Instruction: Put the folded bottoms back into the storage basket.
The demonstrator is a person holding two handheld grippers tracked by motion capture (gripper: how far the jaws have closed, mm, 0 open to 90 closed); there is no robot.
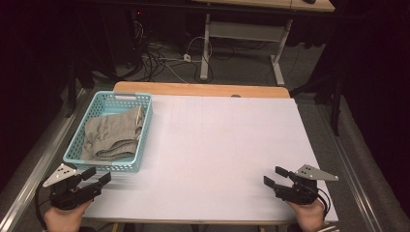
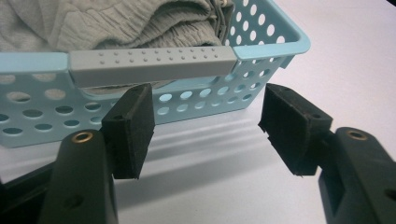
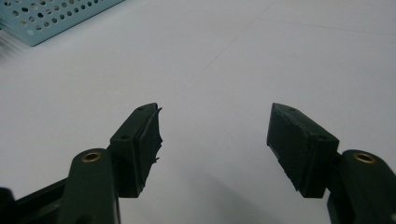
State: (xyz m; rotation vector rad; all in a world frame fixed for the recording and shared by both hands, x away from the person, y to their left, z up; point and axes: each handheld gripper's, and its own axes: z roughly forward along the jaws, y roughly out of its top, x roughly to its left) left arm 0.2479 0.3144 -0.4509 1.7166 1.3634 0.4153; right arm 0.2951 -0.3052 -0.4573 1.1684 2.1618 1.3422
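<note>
A light blue perforated basket (image 1: pixel 75 143) stands at the left of the white table sheet (image 1: pixel 222 145), holding a crumpled grey garment (image 1: pixel 113 133). My left gripper (image 1: pixel 96 176) is open just in front of the basket's near end, nothing between its jaws. In the left gripper view the basket (image 2: pixel 261 42) with its grey handle bar (image 2: pixel 149 65) is close ahead, the grey garment (image 2: pixel 107 21) heaped inside, and the left gripper (image 2: pixel 205 126) open. My right gripper (image 1: pixel 273 176) rests open at the table's near right; the right gripper view has the right gripper (image 3: pixel 215 135) open over bare sheet.
The wooden table edge (image 1: pixel 198 89) shows beyond the sheet. Cables (image 1: pixel 159 60) and a desk frame (image 1: pixel 241 34) lie on the floor behind. A corner of the basket (image 3: pixel 51 18) appears far left in the right gripper view.
</note>
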